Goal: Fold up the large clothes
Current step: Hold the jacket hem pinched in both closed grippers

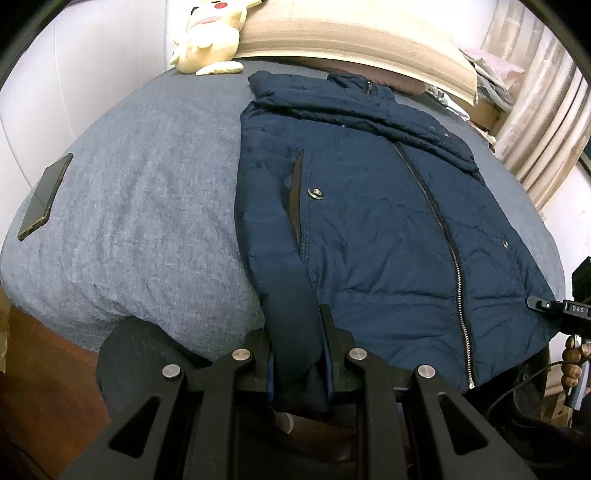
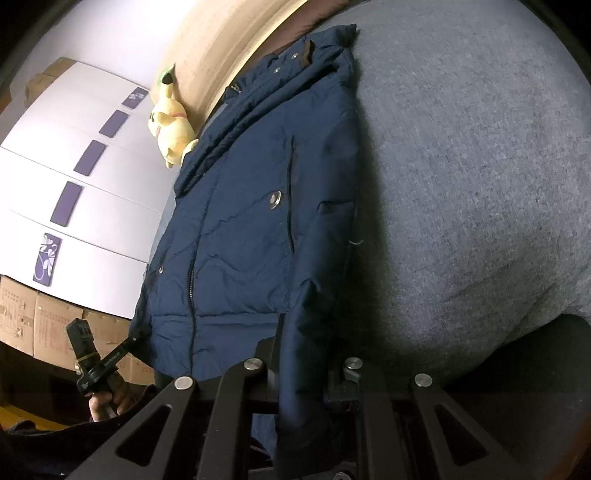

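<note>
A navy blue padded jacket lies zipped, front up, on a grey bed, collar toward the headboard. My left gripper is shut on the cuff of its left sleeve at the bed's near edge. In the right wrist view the same jacket shows, and my right gripper is shut on the other sleeve, which runs down along the jacket's side. The other gripper and the hand holding it show at the frame edges.
A dark phone lies on the bed at the left. A yellow plush toy sits by the beige headboard. White wardrobe doors and cardboard boxes stand beside the bed. Curtains hang at the right.
</note>
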`<state>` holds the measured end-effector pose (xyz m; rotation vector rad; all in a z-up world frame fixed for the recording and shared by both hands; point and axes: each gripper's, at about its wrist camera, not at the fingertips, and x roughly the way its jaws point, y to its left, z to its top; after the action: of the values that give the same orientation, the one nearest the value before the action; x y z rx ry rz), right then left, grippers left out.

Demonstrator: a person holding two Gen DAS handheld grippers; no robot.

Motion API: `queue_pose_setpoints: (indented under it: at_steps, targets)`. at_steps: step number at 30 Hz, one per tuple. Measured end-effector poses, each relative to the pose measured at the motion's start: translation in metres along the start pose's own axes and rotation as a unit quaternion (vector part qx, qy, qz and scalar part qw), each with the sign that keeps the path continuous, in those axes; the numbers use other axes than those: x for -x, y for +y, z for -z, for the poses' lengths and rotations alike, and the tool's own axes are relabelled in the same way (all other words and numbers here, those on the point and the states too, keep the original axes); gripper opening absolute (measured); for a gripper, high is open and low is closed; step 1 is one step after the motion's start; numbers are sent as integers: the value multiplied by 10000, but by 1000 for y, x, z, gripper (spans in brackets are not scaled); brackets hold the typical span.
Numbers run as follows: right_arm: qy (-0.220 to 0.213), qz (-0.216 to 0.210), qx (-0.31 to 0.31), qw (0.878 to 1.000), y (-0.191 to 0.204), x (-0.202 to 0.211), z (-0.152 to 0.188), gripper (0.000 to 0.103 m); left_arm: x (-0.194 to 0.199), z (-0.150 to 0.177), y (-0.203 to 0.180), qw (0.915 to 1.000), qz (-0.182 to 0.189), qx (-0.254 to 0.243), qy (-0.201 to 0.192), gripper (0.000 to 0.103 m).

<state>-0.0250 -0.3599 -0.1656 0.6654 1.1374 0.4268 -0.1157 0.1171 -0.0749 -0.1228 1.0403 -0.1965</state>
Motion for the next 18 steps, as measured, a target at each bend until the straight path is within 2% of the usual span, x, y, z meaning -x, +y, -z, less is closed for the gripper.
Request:
queue_pose_setpoints:
  at_steps: [18]
  targets:
    - [-11, -54, -147, 9999, -5, -8, 5, 14, -2, -3, 1, 9999, -62, -54, 59, 20]
